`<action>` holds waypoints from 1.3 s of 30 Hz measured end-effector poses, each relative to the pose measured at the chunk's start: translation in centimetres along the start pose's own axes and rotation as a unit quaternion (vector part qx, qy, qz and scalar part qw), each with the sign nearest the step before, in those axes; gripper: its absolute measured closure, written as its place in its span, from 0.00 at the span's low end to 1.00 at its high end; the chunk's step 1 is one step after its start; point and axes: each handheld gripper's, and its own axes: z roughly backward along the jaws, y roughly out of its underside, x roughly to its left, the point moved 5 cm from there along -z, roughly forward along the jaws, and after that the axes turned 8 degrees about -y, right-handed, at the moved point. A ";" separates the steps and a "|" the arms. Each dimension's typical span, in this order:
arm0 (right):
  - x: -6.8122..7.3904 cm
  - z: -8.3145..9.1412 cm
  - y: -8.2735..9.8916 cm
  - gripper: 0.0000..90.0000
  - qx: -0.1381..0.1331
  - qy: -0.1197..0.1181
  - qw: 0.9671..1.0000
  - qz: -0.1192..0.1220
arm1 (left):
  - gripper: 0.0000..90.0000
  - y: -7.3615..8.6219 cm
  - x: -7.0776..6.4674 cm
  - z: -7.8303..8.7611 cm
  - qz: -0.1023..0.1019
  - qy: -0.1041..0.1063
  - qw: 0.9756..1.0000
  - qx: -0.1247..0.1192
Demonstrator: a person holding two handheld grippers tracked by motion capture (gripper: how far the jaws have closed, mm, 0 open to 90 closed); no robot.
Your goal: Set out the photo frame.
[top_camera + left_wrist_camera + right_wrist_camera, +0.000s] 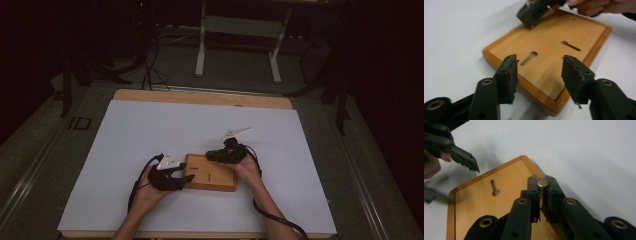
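While the left tongs [537,72] gape over the rectangular wooden board [549,42], the right tongs [543,191] pinch a small round metal peg [542,182].

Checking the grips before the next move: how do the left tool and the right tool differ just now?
The left tool has its jaws spread apart, nothing pressed between them; the right tool is shut on a small metal peg. The left tool sits at the wooden board's near edge, by its corner; the right tool is above the board's far side. Both are black, hand-held and close to the same board.
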 end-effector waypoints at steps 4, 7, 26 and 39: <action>-0.1 0.0 0.0 0.93 0.004 -0.006 1.000 0.002 | 0.30 0.1 -0.6 -0.1 -0.022 -0.014 1.000 0.011; -0.2 0.0 -0.1 0.93 0.005 -0.008 1.000 -0.002 | 0.17 0.7 -0.9 -0.7 -0.037 -0.022 0.998 0.040; -0.7 0.0 -0.4 0.93 0.018 -0.031 0.999 -0.017 | 0.13 1.4 -1.4 -2.1 -0.092 -0.099 0.989 0.059; -1.0 0.0 -0.5 0.94 0.014 -0.036 0.999 -0.032 | 0.15 0.7 -2.0 -2.1 -0.132 -0.126 0.983 0.023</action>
